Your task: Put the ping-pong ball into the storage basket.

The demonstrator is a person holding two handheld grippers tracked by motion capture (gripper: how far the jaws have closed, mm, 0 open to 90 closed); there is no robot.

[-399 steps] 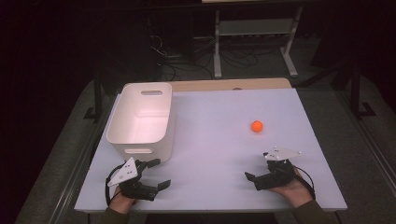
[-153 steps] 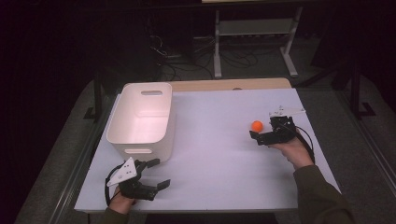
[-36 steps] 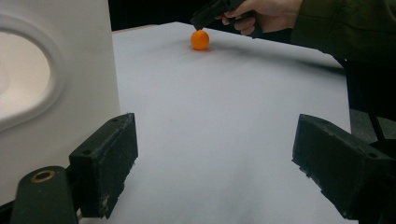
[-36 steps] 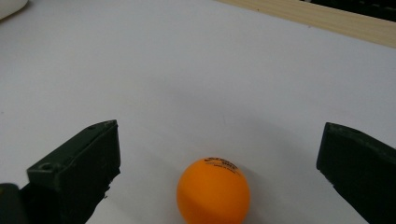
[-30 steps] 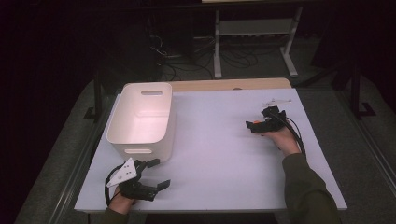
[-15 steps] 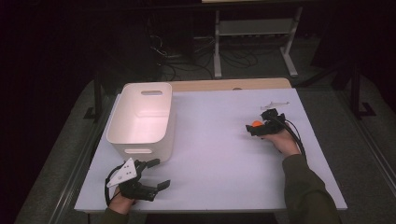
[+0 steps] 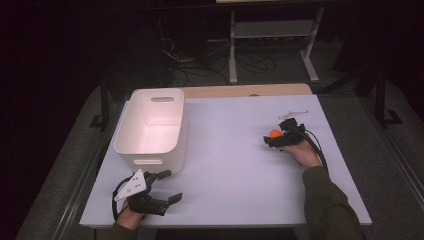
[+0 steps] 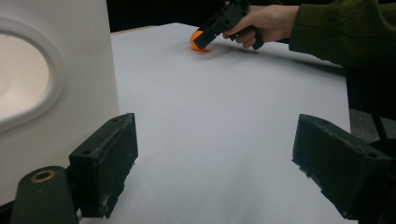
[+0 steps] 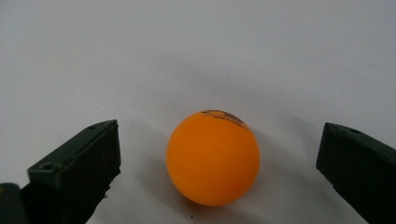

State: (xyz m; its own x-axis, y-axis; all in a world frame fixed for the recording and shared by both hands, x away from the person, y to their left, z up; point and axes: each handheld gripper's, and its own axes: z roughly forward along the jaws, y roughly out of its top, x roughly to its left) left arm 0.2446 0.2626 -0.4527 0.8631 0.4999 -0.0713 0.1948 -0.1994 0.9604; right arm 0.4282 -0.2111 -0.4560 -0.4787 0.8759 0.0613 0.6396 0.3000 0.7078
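While the right gripper [image 9: 219,177] stands with its jaws wide apart, the orange ball [image 9: 213,157] sits on the white table [image 9: 196,51] squarely between them, touching neither and a little closer to the left-hand one. To close well, the person should keep the jaws level with the ball's widest girth and bring them in evenly, since a pinch above or below centre would likely squirt the ball forward out of the gap. Small dark print marks the ball's top, and a soft shadow under it says it rests on the surface. Ahead of the jaws lies bare tabletop, so nothing crowds the grip. Farther off, the white bin [image 7: 152,125] stands well apart on the opposite side of the table, its mouth open upward, with clear surface between for a carry across. The table's far edge lies near behind the right gripper. The left gripper [image 7: 167,186] rests near the bin's front corner, jaws spread and holding nothing
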